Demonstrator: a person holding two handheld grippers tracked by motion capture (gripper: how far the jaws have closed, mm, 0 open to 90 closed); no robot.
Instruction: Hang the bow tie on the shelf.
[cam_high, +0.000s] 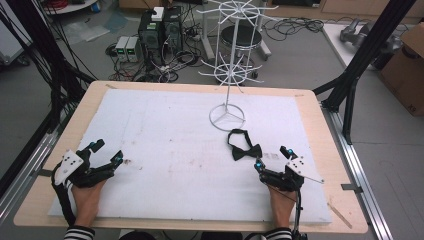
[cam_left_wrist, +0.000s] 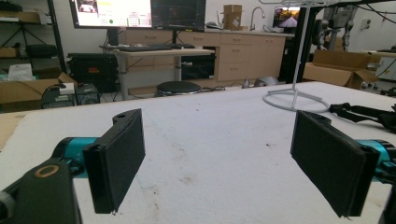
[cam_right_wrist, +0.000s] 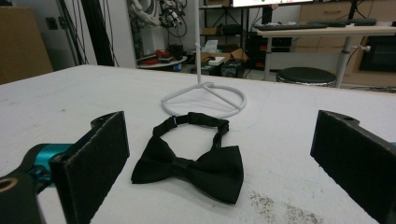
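Observation:
A black bow tie with its neck strap looped lies flat on the white mat, just in front of the white wire rack's ring base. In the right gripper view the bow tie rests a short way beyond the wide-apart jaws. My right gripper is open, low over the mat, just right of and nearer than the tie. At the mat's left side, far from the tie, my left gripper is open with nothing between its jaws. From the left gripper view, the tie's strap lies at far right.
The white wire rack rises from the ring base with two tiers of spokes. The white mat covers the wooden table. Black frame posts stand at both table sides. Computers and cables lie on the floor beyond the far edge.

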